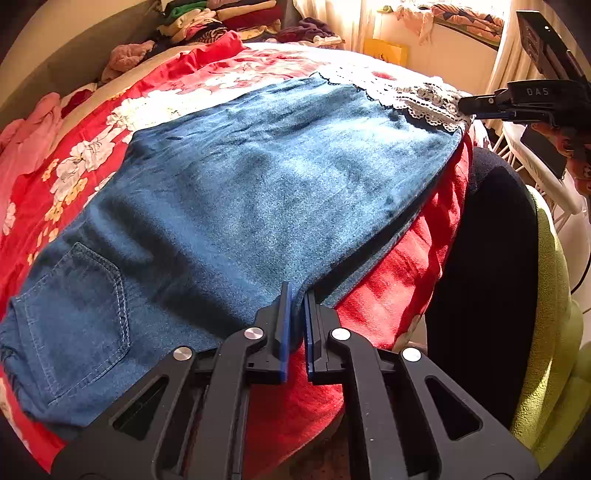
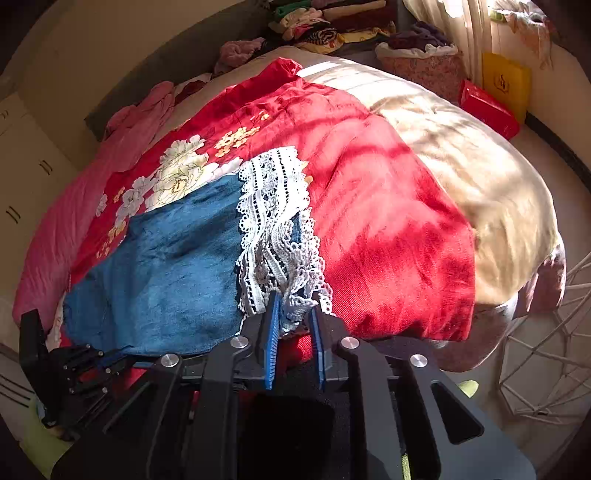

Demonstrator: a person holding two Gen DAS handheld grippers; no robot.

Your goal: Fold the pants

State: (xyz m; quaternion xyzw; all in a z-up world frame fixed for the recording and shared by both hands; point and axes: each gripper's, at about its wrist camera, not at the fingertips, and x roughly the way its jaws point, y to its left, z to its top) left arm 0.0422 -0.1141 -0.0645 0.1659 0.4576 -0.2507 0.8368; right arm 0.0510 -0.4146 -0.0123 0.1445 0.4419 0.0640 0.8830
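Note:
Blue denim pants (image 1: 258, 177) lie flat across a red flowered blanket (image 1: 92, 155) on a bed, with a back pocket (image 1: 77, 317) at the near left. Their white lace hem (image 1: 417, 99) is at the far right. My left gripper (image 1: 297, 306) is shut on the near edge of the denim. In the right wrist view the lace hem (image 2: 273, 221) bunches loosely between the fingers of my right gripper (image 2: 295, 325), which stands open with a clear gap. The right gripper (image 1: 463, 105) also shows at the lace in the left wrist view, and the left gripper (image 2: 114, 360) shows at the lower left of the right wrist view.
A beige bed cover (image 2: 461, 166) spreads to the right of the blanket. Piled clothes (image 1: 221, 18) sit at the head of the bed. A dark cushion (image 1: 480, 258) and a white wire rack (image 2: 546, 350) stand by the bed's near side. A red box (image 2: 487, 107) and a yellow bag (image 2: 506, 85) are by the curtain.

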